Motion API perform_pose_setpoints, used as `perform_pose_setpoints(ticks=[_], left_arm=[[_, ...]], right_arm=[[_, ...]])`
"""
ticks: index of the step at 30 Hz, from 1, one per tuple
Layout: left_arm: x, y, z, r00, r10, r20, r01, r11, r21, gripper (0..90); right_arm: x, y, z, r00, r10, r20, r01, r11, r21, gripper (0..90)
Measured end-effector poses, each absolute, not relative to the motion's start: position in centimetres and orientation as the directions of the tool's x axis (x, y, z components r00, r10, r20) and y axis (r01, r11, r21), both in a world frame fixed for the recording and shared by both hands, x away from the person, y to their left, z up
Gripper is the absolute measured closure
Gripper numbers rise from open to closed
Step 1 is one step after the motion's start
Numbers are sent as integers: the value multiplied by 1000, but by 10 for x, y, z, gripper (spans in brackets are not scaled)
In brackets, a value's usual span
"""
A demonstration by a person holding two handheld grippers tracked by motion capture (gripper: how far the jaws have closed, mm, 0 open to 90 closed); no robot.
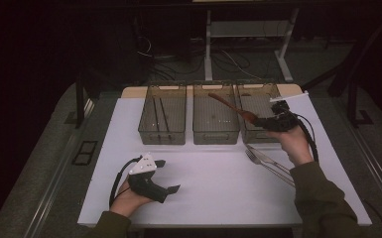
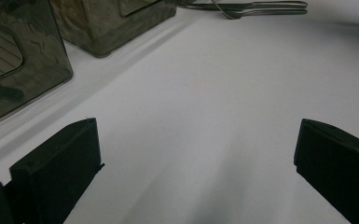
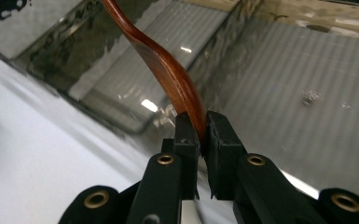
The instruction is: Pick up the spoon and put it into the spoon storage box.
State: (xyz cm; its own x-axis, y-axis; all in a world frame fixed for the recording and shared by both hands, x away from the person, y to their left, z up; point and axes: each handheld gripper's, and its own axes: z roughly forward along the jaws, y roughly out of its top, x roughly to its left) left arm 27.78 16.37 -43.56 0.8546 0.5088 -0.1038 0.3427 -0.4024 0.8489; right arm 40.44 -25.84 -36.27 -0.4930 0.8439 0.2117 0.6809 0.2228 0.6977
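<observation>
— Where's the left gripper (image 1: 167, 176)?
— Low at the near left, cradled in an upturned hand (image 1: 129, 197), jaws spread wide and nothing between them.
— And the right gripper (image 1: 256, 119)?
— Raised at the far right — forearm reaching forward, jaws pinched tight, pointing left.

The wooden spoon (image 3: 168, 70) is a glossy reddish brown, deepest along its curved edge. The right gripper (image 3: 203, 128) pinching it has matt black fingers (image 3: 186, 140) with brass-coloured rivets. The left gripper (image 1: 166, 176) is black too, topped by a pale grey plate with small dark dots. The worktop (image 1: 213, 183) is plain white. At twelve o'clock stand three bins (image 1: 216, 119) of smoky translucent grey-brown, their floors finely ribbed in pale stripes. The fork (image 1: 258, 158) is shiny silver metal. The person's sleeves (image 1: 322, 198) are olive green.
</observation>
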Motion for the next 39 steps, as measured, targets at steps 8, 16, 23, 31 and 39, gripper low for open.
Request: perform_pose_setpoints(ticks=[8, 16, 23, 31, 39], left_arm=[[277, 163, -435, 858, 503, -101, 339, -408, 848, 0], [277, 162, -436, 858, 503, -105, 341, -405, 848, 0], [277, 162, -436, 860, 500, -103, 339, -408, 848, 0], [277, 162, -436, 860, 500, -104, 339, -407, 848, 0], [277, 162, -436, 860, 500, -105, 340, -406, 848, 0]], right_arm=[[428, -228, -362, -471, 855, 216, 702, 215, 679, 825], [435, -204, -368, -480, 851, 212, 710, 235, 664, 825], [435, -191, -376, -495, 846, 200, 717, 268, 643, 817], [434, -188, -376, -521, 832, 192, 698, 285, 657, 709], [432, -190, -371, -571, 795, 202, 659, 297, 691, 590]])
